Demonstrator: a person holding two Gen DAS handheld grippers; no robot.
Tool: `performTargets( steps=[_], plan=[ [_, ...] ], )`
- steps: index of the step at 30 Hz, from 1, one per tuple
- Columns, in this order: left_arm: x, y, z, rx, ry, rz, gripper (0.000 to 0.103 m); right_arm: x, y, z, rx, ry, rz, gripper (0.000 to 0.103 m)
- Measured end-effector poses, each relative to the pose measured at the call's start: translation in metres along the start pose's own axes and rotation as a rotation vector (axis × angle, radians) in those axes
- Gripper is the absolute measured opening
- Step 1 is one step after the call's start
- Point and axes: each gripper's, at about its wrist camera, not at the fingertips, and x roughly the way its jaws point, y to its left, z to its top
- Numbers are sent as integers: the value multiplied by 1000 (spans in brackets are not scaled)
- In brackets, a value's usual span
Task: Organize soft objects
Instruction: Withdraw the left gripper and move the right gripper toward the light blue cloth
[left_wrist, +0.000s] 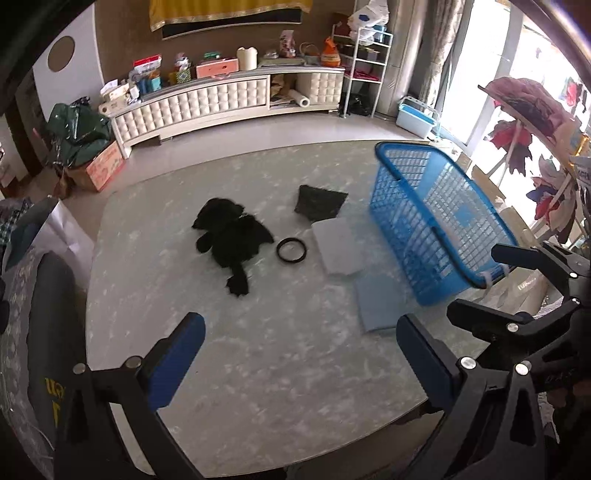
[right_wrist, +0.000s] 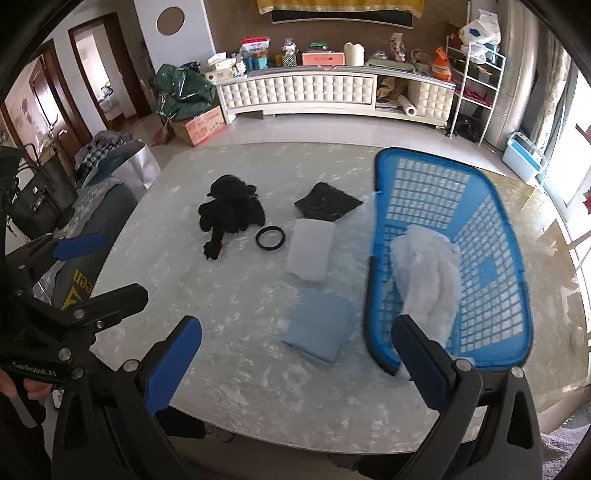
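Both sets of tongs spread wide and empty above the marble table (right_wrist: 258, 387), left gripper (left_wrist: 301, 354) and right gripper (right_wrist: 295, 354) alike, with a white fluffy cloth (right_wrist: 428, 280) lying inside the blue basket (right_wrist: 509, 266), and black plush toy (right_wrist: 231, 214), black ring (right_wrist: 270, 238), dark cloth (right_wrist: 327, 201), white pad (right_wrist: 310, 254) and blue folded cloth (right_wrist: 319, 328) left of it.
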Motion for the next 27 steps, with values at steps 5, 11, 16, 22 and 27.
performTargets(
  steps=[5, 11, 16, 22, 27],
  plan=[
    [6, 18, -11, -25, 17, 13, 103, 15, 13, -1, -21, 26, -2, 103],
    [17, 37, -27, -54, 45, 8, 103, 36, 32, -4, -52, 62, -9, 103],
    [34, 54, -41, -77, 83, 8, 103, 67, 49, -9, -92, 126, -5, 102],
    [56, 68, -49, -106, 114, -2, 103, 97, 55, -10, -98, 175, -17, 100],
    [77, 76, -57, -110, 145, 13, 103, 118, 47, -14, -76, 217, -39, 99]
  ],
)
